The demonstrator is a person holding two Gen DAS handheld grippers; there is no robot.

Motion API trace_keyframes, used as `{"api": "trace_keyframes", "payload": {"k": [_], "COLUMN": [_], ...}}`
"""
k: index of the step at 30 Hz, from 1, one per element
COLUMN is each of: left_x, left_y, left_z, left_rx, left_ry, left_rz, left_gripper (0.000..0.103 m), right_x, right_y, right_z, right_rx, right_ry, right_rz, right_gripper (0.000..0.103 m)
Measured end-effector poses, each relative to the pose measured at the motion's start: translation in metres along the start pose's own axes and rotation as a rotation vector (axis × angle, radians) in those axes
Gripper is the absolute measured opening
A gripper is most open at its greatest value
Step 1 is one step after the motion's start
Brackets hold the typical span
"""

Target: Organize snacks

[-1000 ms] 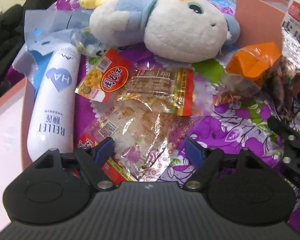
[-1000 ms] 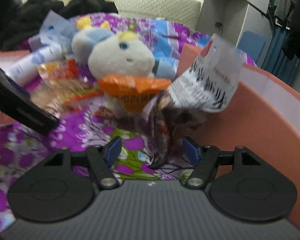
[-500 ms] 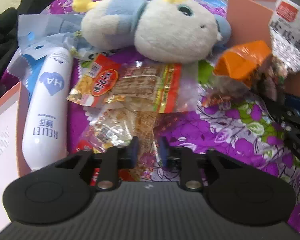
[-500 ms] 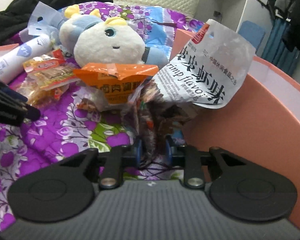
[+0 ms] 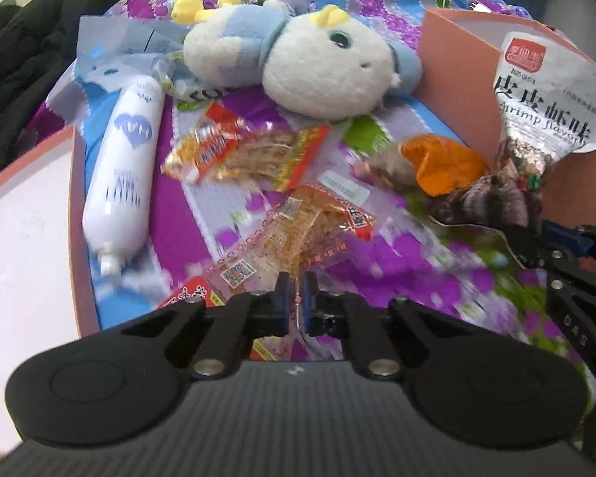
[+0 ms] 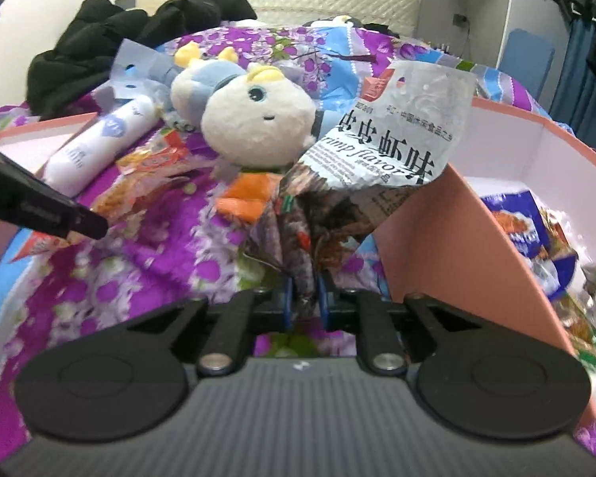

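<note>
My left gripper (image 5: 294,300) is shut on the near edge of a clear red-trimmed snack packet (image 5: 298,230) and lifts it off the purple bedspread. More packets (image 5: 242,151) lie beyond it. My right gripper (image 6: 304,306) is shut on the twisted lower end of a silver shrimp-flavour snack bag (image 6: 393,135), held upright beside the wall of a pink box (image 6: 457,238). The same bag shows in the left wrist view (image 5: 544,107). An orange packet (image 5: 441,163) lies by it.
The pink box on the right holds several packets (image 6: 536,230). A plush toy (image 5: 298,67) and a white bottle (image 5: 127,159) lie on the bedspread. Another pink box (image 5: 24,238) stands at the left. Black clothes (image 6: 111,39) are piled behind.
Both grippers went from open to shut, the left on the clear packet, the right on the shrimp bag. Both have since risen, lifting their packets.
</note>
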State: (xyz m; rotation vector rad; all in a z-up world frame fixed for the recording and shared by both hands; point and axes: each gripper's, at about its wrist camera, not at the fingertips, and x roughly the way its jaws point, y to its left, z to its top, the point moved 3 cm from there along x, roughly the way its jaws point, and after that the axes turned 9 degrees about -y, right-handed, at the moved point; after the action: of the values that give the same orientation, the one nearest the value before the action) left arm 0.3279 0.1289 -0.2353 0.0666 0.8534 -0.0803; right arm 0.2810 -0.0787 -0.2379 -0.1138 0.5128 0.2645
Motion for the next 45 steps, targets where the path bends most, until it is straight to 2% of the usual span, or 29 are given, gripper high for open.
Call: {"api": "trace_keyframes", "payload": {"k": [10, 18, 23, 28, 32, 34, 36, 37, 38, 39, 40, 45], "left_x": [-0.064, -0.1, -0.1, -0.091, -0.091, -0.093, -0.096, -0.098, -0.099, -0.1, -0.101, -0.087], "left_y": [-0.021, -0.028, -0.026, -0.027, -0.031, -0.032, -0.032, -0.032, -0.032, -0.032, -0.032, -0.032], "left_z": [-0.061, -0.092, -0.104, -0.11, -0.106, -0.103, -0.101, -0.099, -0.099, -0.098, -0.097, -0.092], "left_rx": [-0.159, -0.293, -0.346, -0.351, -0.315, -0.305, -0.29, -0.278, -0.26, -0.238, -0.217, -0.05], "left_ry": [0.018, 0.029, 0.033, 0.025, 0.003, -0.006, -0.012, -0.022, -0.031, -0.038, -0.042, -0.049], "left_rz": [0.017, 0.048, 0.05, 0.013, -0.009, -0.027, -0.043, -0.036, -0.031, -0.037, -0.049, -0.103], "left_gripper": [0.007, 0.007, 0.007, 0.012, 0.02, 0.031, 0.058, 0.065, 0.076, 0.083, 0.085, 0.088], "right_x": [-0.061, -0.102, -0.11, -0.102, -0.098, -0.098, -0.099, -0.1, -0.102, -0.103, -0.104, -0.104], "right_y": [0.004, 0.006, 0.006, 0.001, -0.004, -0.006, -0.008, -0.009, -0.01, -0.011, -0.012, -0.02], "right_z": [-0.024, -0.035, -0.043, -0.051, -0.059, -0.06, -0.06, -0.061, -0.061, -0.061, -0.061, -0.055], "right_rx": [-0.018, 0.023, 0.029, 0.043, 0.065, 0.07, 0.091, 0.1, 0.104, 0.11, 0.129, 0.241], "right_ry": [0.038, 0.07, 0.098, 0.132, 0.157, 0.163, 0.169, 0.162, 0.157, 0.155, 0.155, 0.102], "right_rz": [0.123, 0.246, 0.281, 0.26, 0.239, 0.241, 0.244, 0.238, 0.231, 0.225, 0.216, 0.18], "right_gripper": [0.016, 0.016, 0.016, 0.018, 0.021, 0.026, 0.063, 0.07, 0.076, 0.077, 0.077, 0.077]}}
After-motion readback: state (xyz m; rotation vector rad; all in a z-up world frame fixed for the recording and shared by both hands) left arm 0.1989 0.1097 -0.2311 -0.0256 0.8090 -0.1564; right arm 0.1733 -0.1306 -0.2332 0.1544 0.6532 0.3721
